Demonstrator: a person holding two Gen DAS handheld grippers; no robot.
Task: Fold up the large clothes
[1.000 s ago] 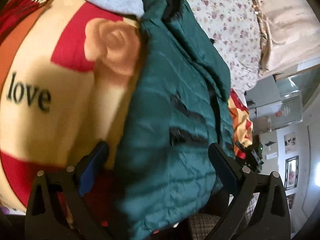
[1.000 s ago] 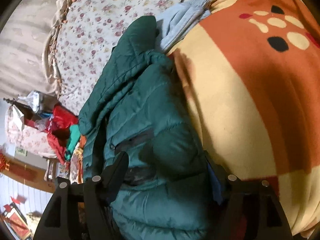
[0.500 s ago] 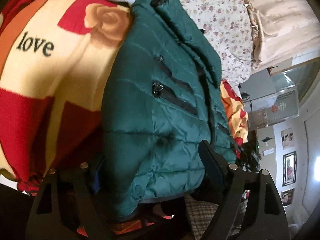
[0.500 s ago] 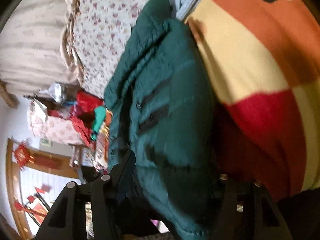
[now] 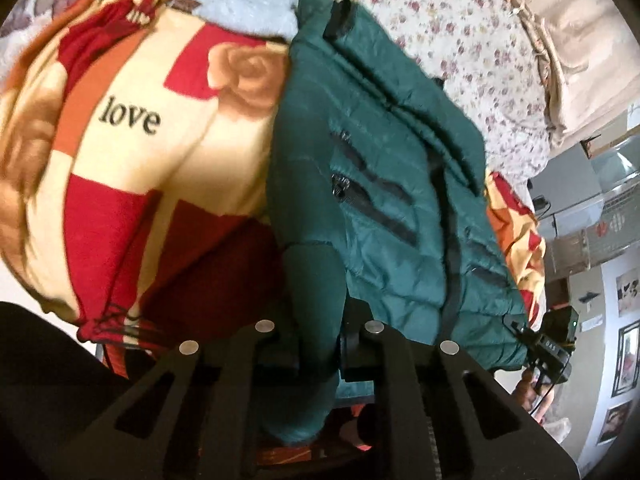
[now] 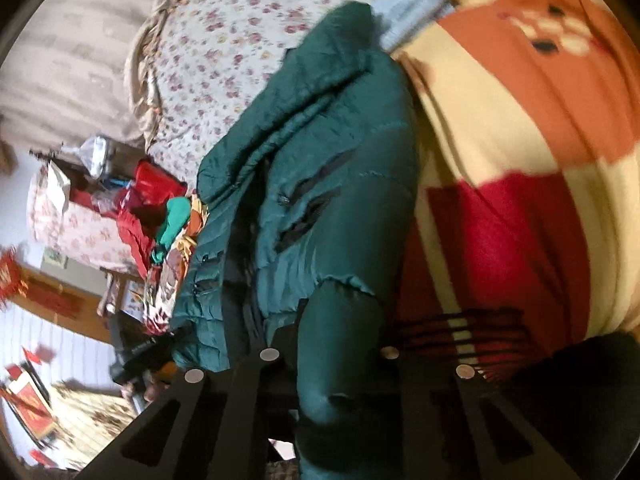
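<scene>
Having just closed, both tools — left tool [image 5: 314, 320], right tool [image 6: 340, 344] — pinch the green jacket's [image 5: 380, 184] hem.

Pretty clearly a bedroom at home: there was a floral bedsheet [image 5: 452, 28], a fleece "love" blanket [image 5: 132, 120], framed pictures on the wall [image 5: 628, 360] and clutter all around.

floral-sheeted bed [image 5: 460, 28], patterned blanket [image 5: 192, 152] on it, green jacket [image 5: 384, 208] on top
</scene>
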